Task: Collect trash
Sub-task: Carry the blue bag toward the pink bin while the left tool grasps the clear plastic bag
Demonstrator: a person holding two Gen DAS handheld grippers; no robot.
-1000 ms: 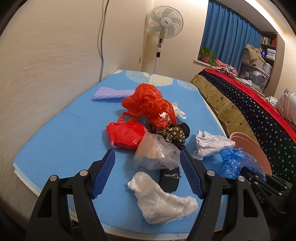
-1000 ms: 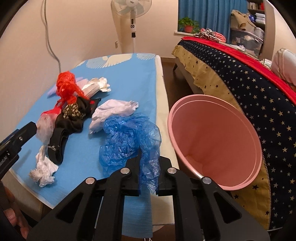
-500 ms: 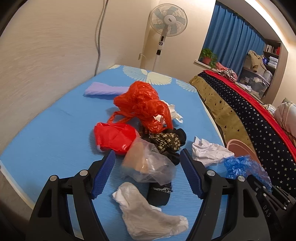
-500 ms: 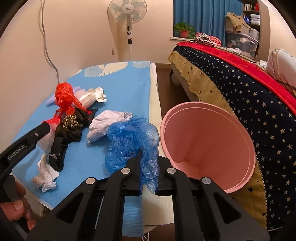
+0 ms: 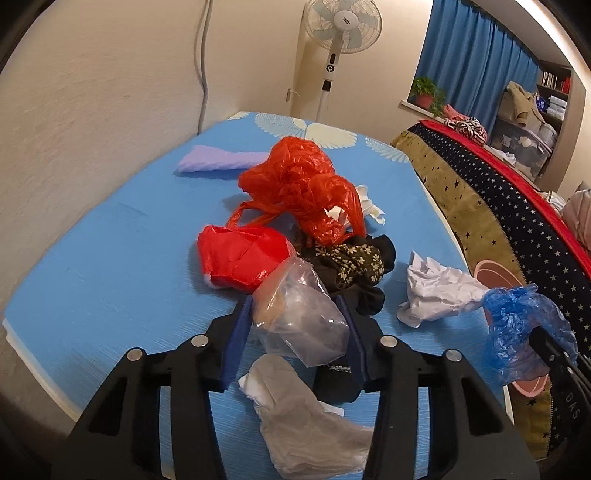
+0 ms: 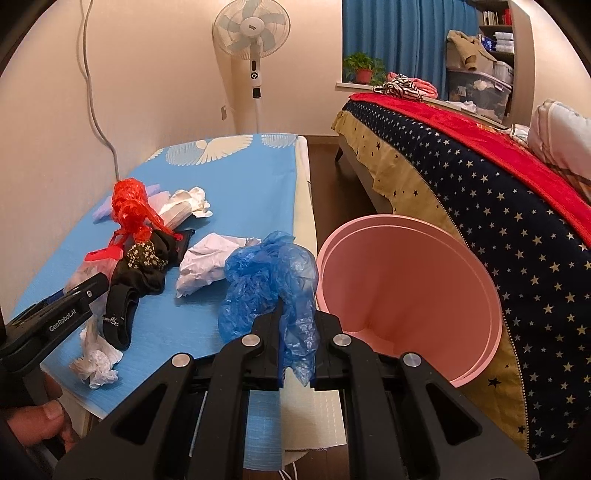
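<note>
Since the earlier pictures, the left gripper [image 5: 297,328] has pushed forward over the blue mat [image 5: 110,266], and its blue pads have just been closing in on the clear plastic bag [image 5: 299,317]. That bag now sits between the pads, at the lower middle of the left wrist view, and both pads touch its sides.

Going from left to right in that view: a purple cloth [image 5: 218,162] lies at the upper left of the mat. Next comes a red bag [image 5: 240,258], flat and shiny, just left of the clear bag. Behind it is a bigger crumpled orange-red bag [image 5: 299,188]. A black cloth with little flowers [image 5: 354,262] lies just right of the clear bag. Below the pads is a white crumpled bag [image 5: 303,417]. Further right is a ball of white paper [image 5: 439,291].

At the right edge, the right gripper [image 6: 295,343] has its fingers squeezed tight on a blue plastic bag [image 6: 269,280]. The bag puffs up above the fingers, and a bit hangs down under them. In the right wrist view it sits in the middle, near the mat's right edge.

Just right of the blue bag is the pink bin [image 6: 410,295], tipped so its open mouth faces the camera. It leans by a bed with a starry cover [image 6: 517,206]. A white fan [image 6: 253,33] stands at the top.
</note>
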